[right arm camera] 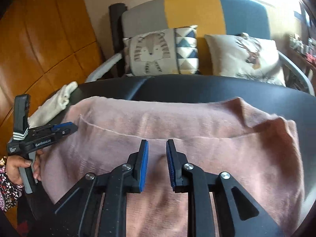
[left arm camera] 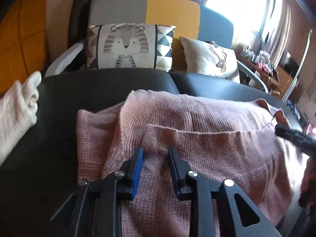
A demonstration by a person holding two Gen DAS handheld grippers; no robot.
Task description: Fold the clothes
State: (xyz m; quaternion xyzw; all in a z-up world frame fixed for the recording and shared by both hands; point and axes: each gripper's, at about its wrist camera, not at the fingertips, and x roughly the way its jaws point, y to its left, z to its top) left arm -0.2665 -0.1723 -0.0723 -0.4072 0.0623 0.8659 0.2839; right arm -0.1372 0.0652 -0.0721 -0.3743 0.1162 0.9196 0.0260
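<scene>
Left tongs [left arm camera: 156,152], right tongs [right arm camera: 157,144] agape above pink sweater [left arm camera: 197,114]

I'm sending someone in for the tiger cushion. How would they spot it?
Behind the black table stands a sofa with grey, yellow and blue back panels. Two cushions lean there; take the tiger cushion under the grey panel. Its striped cartoon face and triangle border distinguish it from the deer cushion.

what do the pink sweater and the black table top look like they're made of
Pink sweater: soft knit, likely wool or acrylic; ribbed rows and a fuzzy edge show. Black table: smooth, slightly glossy, maybe laminate or painted board; it catches a soft sheen from the window light.
</scene>
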